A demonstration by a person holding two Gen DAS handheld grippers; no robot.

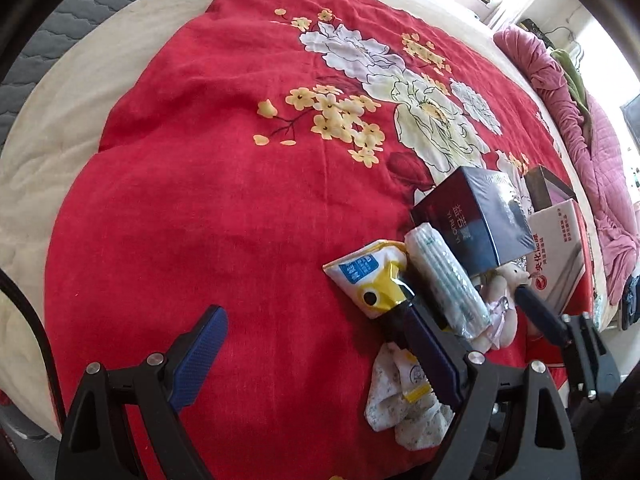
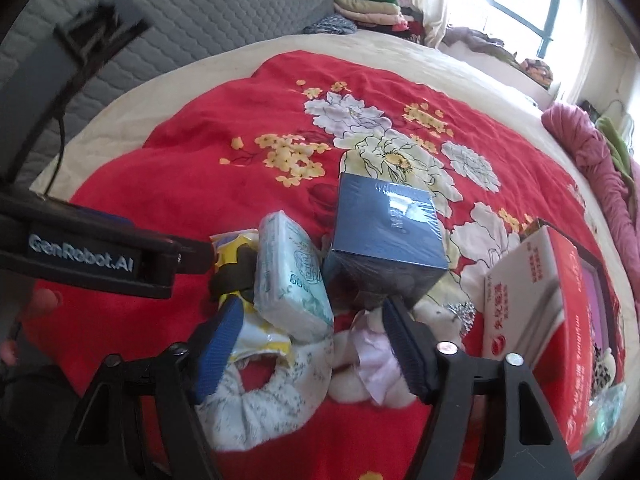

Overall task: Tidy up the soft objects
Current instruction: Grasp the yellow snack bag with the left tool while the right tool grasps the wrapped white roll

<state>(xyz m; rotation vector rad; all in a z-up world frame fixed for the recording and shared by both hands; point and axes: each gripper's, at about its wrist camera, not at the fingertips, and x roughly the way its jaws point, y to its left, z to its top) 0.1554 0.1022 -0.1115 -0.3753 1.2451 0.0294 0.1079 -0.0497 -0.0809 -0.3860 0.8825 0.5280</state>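
Soft things lie heaped on a red flowered blanket (image 1: 200, 208): a yellow-and-white wipes pack (image 1: 370, 276) (image 2: 234, 246), a white tissue pack (image 1: 444, 280) (image 2: 292, 276), a floral white cloth (image 1: 400, 404) (image 2: 256, 404) and a pale plush toy (image 1: 506, 288) (image 2: 360, 376). My left gripper (image 1: 316, 344) is open above bare blanket, its right finger beside the wipes pack and over the cloth. My right gripper (image 2: 312, 340) is open low over the heap. The cloth and the tissue pack's near end sit between its fingers, and its right finger lies over the plush toy.
A dark blue shiny box (image 1: 472, 216) (image 2: 384, 232) stands right behind the heap. A red-and-white carton (image 1: 560, 248) (image 2: 532, 304) lies to its right. Pink bedding (image 1: 592, 152) is bunched along the bed's right edge. A grey quilted headboard (image 2: 200, 12) and folded clothes (image 2: 368, 4) lie beyond.
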